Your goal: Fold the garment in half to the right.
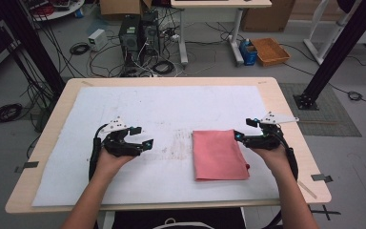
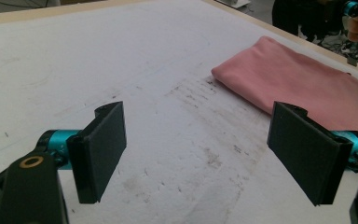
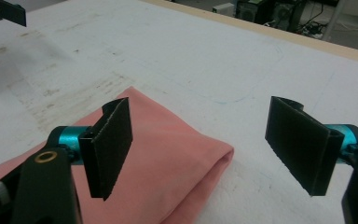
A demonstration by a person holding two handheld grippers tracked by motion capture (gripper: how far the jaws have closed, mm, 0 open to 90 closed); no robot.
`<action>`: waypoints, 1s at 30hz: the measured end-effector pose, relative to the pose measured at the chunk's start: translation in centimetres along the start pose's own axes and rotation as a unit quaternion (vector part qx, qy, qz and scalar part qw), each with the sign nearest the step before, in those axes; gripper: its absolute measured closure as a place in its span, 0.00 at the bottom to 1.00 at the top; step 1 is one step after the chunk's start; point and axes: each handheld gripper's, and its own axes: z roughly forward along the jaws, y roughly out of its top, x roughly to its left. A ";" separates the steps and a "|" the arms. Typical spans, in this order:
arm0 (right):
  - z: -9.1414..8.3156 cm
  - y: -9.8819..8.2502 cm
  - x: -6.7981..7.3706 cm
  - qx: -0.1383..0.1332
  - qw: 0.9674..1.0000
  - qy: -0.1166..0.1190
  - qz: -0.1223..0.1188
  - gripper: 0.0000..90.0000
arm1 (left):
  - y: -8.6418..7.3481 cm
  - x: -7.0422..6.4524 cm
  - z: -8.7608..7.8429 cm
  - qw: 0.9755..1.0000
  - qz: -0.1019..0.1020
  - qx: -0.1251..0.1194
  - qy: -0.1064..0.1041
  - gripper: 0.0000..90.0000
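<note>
Folded pink cloth (image 1: pixel 219 155) lies flat on the white sheet (image 1: pixel 171 114) covering the bench, right of centre. Right gripper (image 1: pixel 241 135) at its right edge, jaws wide, nothing between them. Left gripper (image 1: pixel 142 137) also wide, well apart. No legible writing.

No readable text anywhere

Boxes and computer towers (image 1: pixel 138 33) on the floor maybe carry labels, but they're way too small and blurry.

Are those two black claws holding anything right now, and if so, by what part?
Nothing is held. The left gripper and the right gripper both stand open, and the folded pink cloth lies free on the table.
</note>
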 end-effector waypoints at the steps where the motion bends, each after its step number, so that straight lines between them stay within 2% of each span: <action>1: 0.0 0.0 0.0 0.001 1.000 -0.001 0.002 0.25 | -0.1 0.0 -0.1 1.000 -0.001 -0.002 0.000 0.22; 12: 0.7 0.0 0.2 0.011 1.000 0.009 -0.003 0.24 | -0.4 -0.6 -0.8 1.000 0.014 -0.004 0.001 0.22; 30: 1.5 -0.4 0.0 0.021 1.000 0.010 -0.002 0.24 | -0.7 -0.4 -0.8 1.000 0.019 0.005 0.002 0.22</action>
